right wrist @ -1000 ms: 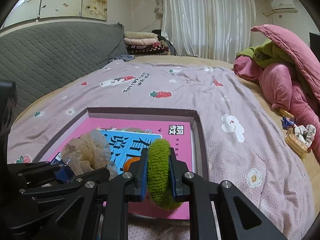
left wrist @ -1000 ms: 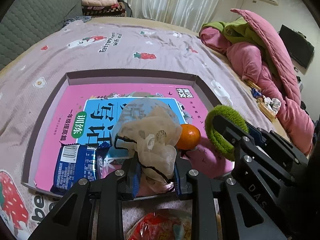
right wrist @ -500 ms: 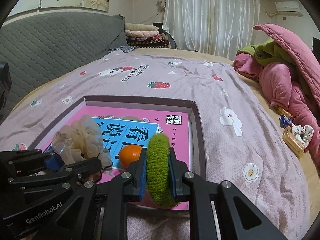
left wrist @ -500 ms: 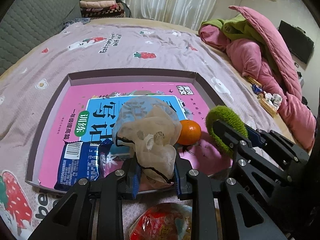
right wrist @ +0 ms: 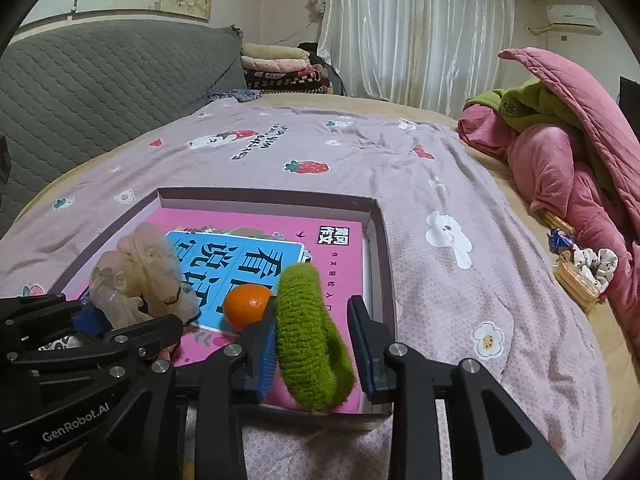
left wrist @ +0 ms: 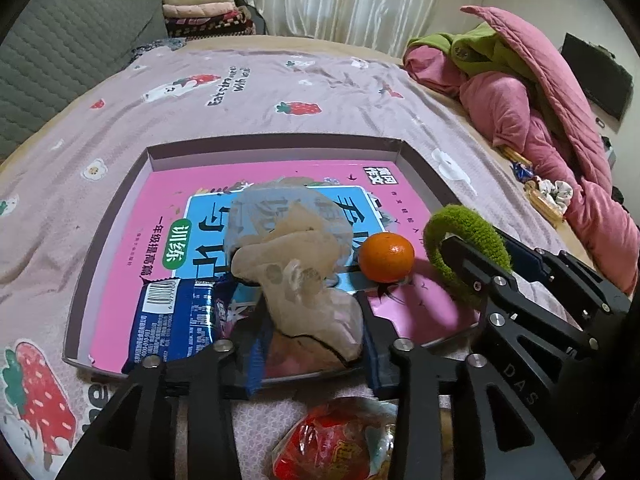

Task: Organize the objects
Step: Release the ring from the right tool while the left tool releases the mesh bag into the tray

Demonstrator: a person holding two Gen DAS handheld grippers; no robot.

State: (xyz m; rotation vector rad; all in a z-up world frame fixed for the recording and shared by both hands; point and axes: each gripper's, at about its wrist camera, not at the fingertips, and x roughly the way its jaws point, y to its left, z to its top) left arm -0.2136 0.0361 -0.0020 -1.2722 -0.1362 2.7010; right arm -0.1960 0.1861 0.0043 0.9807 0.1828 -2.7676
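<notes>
A shallow box (left wrist: pixel 276 148) lies on the bed with a pink book (left wrist: pixel 132 248) inside. On the book rest a blue snack packet (left wrist: pixel 176 320) and an orange (left wrist: pixel 386 257). My left gripper (left wrist: pixel 314 354) is opening around a sheer beige cloth pouch (left wrist: pixel 296 280), which sags onto the book clear of the pads. My right gripper (right wrist: pixel 314 350) is opening too. A fuzzy green ring (right wrist: pixel 312 332) stands between its jaws over the box's near right corner, leaning on the left pad with a gap to the right pad. The right wrist view also shows the orange (right wrist: pixel 248 306) and pouch (right wrist: pixel 140 276).
A red snack packet (left wrist: pixel 340 440) lies on the lilac sheet (left wrist: pixel 248 92) just under my left gripper. Pink and green quilts (left wrist: pixel 532 92) pile at the right, with small items (left wrist: pixel 548 196) at that bed edge. A grey headboard (right wrist: pixel 100 80) and folded blankets (right wrist: pixel 280 68) sit behind.
Both pairs of jaws have spread apart. The pouch and the green ring, gripped tight before, now sit loose between the pads and have settled lower onto the book.
</notes>
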